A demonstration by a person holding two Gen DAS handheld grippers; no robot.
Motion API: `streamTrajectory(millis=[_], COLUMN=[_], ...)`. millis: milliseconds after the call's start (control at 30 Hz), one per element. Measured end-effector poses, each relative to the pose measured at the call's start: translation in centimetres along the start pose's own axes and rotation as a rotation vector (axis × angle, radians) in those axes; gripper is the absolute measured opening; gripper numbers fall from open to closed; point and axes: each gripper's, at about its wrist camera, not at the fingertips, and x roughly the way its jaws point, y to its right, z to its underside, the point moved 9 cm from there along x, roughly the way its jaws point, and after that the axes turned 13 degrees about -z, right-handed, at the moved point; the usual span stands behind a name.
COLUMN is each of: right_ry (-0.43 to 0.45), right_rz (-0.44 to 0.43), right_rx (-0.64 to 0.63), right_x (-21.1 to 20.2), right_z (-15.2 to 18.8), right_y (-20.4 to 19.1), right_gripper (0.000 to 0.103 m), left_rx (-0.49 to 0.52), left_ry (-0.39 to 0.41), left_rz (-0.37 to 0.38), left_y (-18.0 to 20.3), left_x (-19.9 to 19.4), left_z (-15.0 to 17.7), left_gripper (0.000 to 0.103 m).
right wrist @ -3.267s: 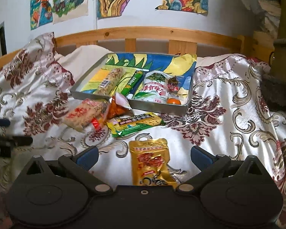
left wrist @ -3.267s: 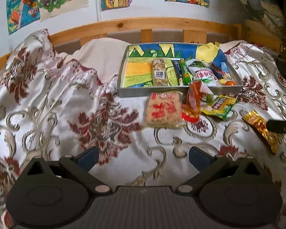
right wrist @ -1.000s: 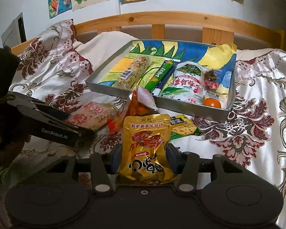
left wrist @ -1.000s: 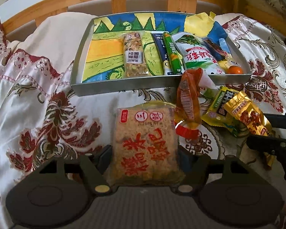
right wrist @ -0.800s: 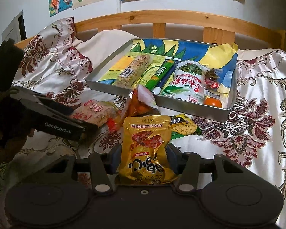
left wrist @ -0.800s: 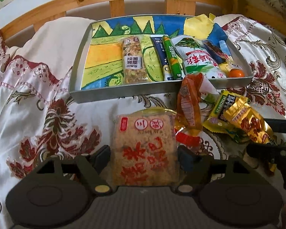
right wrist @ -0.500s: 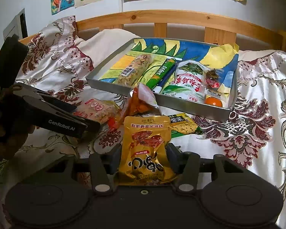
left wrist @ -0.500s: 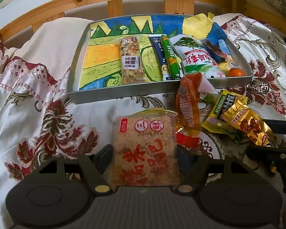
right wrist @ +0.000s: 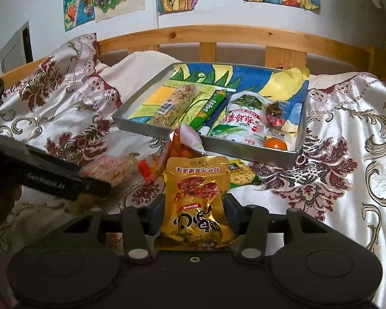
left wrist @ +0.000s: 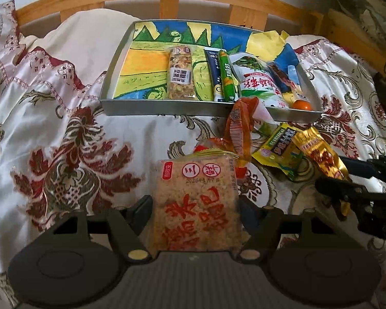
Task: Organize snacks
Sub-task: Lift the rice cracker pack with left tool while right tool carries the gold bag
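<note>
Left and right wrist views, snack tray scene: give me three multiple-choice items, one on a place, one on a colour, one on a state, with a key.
1. Where is the small orange fruit?
A. in the grey metal tray's near right corner
B. on the floral bedspread
C. between the left gripper's jaws

2. What colour is the pouch held by the right gripper?
A. blue
B. gold
C. white

3. What is the left gripper doing?
A. hanging open with nothing between its jaws
B. shut on the square clear-wrapped rice cracker pack
C. shut on the green stick

Key: 1 A, the fruit sits inside the tray wall at that corner. 2 B, shiny gold foil. 3 B, both pads press the pack's sides.
</note>
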Motion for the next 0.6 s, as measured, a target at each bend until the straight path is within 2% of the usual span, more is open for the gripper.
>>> streamTrajectory(millis=[233,600], right_ry=[0.018,0.051], right_rz=[-0.012,-0.015], right_rx=[-0.008,-0.015], right_x=[0.0,0.0], right_z=[-1.0,-3.0], right_y=[-0.8,-1.0], right_gripper=[0.051,0.051], left_rx=[-0.019,-0.053], left_ry=[0.011,0.072], left_rz=[0.002,0.021], left_y=[-0.5,-0.5], left_x=[-1.0,-2.1], left_z=[-0.2,-3.1], left_gripper=[0.074,0.073])
